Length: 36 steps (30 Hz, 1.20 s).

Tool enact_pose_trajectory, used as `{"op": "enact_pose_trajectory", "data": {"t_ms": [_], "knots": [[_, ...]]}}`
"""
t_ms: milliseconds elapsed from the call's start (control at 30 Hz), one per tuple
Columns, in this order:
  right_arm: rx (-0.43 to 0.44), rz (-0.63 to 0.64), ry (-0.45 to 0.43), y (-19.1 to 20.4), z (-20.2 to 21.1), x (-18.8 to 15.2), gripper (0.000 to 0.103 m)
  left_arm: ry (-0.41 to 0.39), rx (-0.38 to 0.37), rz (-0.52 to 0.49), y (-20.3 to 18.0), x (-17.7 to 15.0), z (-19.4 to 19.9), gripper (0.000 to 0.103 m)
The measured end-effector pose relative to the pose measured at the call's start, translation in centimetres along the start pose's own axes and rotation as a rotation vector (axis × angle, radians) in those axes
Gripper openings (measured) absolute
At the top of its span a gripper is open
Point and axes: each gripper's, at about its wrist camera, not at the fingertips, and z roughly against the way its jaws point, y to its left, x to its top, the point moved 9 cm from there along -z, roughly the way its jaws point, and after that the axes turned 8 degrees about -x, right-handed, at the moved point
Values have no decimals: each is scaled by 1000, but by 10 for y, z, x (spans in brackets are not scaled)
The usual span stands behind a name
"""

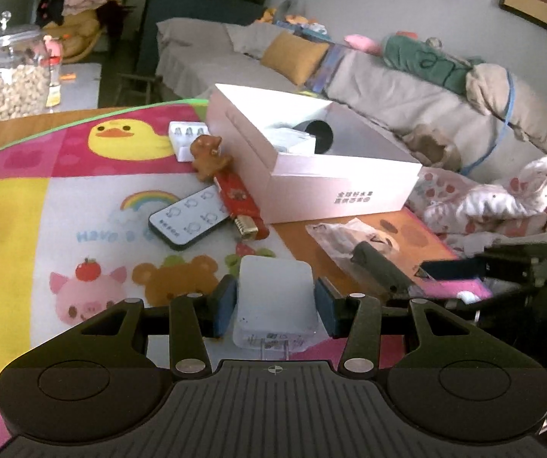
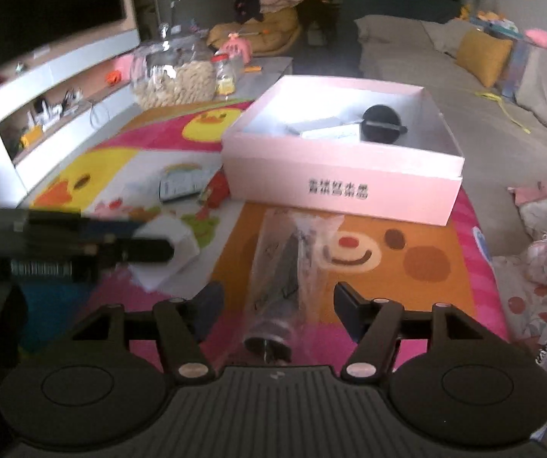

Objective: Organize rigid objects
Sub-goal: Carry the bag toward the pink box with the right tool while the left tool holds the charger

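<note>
My left gripper [image 1: 276, 303] is shut on a white plug adapter [image 1: 275, 297], its blue pads pressing both sides, just above the cartoon mat. Ahead lie a dark remote [image 1: 188, 216], a red lighter-like stick [image 1: 239, 202], a brown toy figure [image 1: 209, 154] and a white case [image 1: 186, 133]. The open pink box [image 1: 334, 183] holds a black round item [image 1: 317, 135] and white pieces. My right gripper [image 2: 278, 307] is open around a dark cylinder in a clear plastic bag [image 2: 284, 286] lying on the mat; the fingers do not touch it. The box [image 2: 346, 187] stands just beyond.
A glass jar of nuts [image 1: 2, 84] stands at the table's far left corner. A sofa with cushions [image 1: 388, 84] runs behind the table, and a floral blanket [image 1: 502, 198] lies at the right edge. A TV and shelf [image 2: 44, 38] are at the left.
</note>
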Motion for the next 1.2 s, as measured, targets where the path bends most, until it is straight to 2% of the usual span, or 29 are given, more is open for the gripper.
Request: {"op": "enact_pose_trajectory", "data": {"t_ms": [133, 267, 433, 667, 1033, 1100, 1167, 1200], "knots": [[-77, 21, -11, -12, -7, -7, 65, -8, 25, 3, -1, 4, -7, 51], [-199, 45, -50, -30, -7, -9, 65, 1, 26, -7, -5, 0, -15, 53], [-154, -3, -39, -36, -11, -10, 65, 5, 49, -50, -9, -4, -18, 52], [-126, -40, -45, -34, -23, -1, 65, -15, 13, 15, -5, -5, -16, 53], [-126, -27, -62, -27, -35, 10, 65, 13, 88, -90, -14, -7, -20, 53], [-130, -18, -68, -24, -36, 11, 60, 13, 90, -90, -14, -7, -20, 52], [-113, 8, -81, -18, -34, 10, 39, 12, 95, -95, -14, -7, -20, 52], [-101, 25, -88, -13, -32, 10, 37, 12, 97, -97, -14, -7, -20, 52]]}}
